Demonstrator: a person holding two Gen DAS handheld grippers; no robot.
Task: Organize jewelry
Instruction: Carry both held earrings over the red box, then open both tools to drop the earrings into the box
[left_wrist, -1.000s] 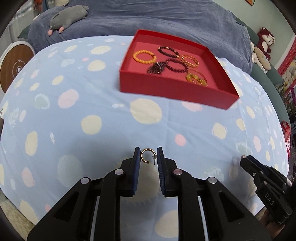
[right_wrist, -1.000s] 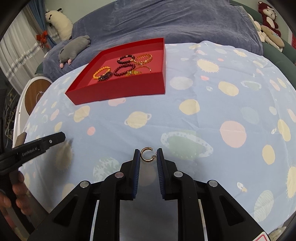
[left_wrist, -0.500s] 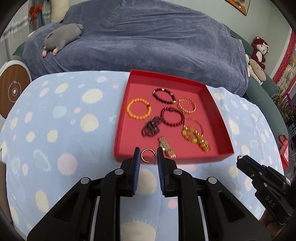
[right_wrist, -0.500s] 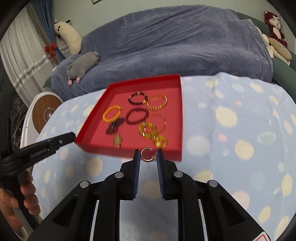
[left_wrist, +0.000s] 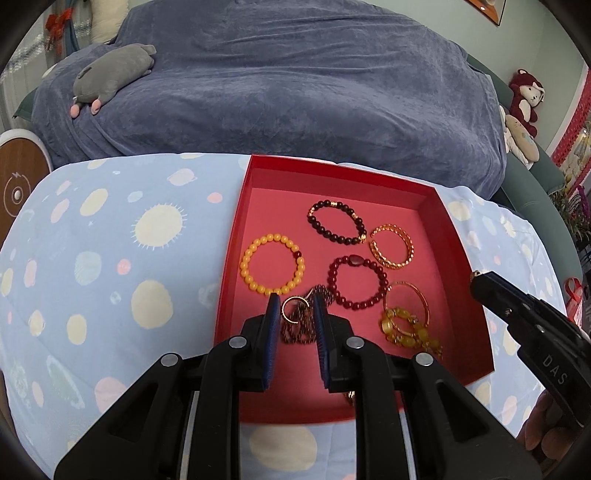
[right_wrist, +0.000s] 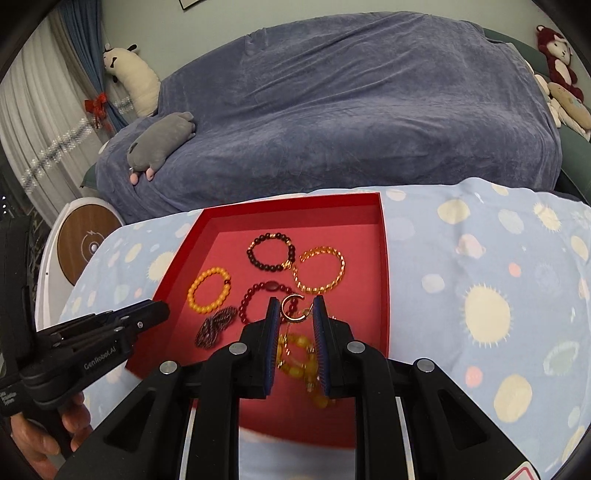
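**Two hoop earrings held over a red jewelry tray**

Blue cloth dotted with suns and planets covers the bench (left_wrist: 110, 258), in front of a sofa under a navy throw. On it sits a red tray (left_wrist: 236, 236) of beaded bracelets. The left gripper (left_wrist: 295, 314) hovers above the tray's near edge, jaws narrow, pinching a gold hoop earring (left_wrist: 293, 308). The right gripper (right_wrist: 296, 314) does likewise, jaws narrow around a second hoop earring (right_wrist: 293, 308).
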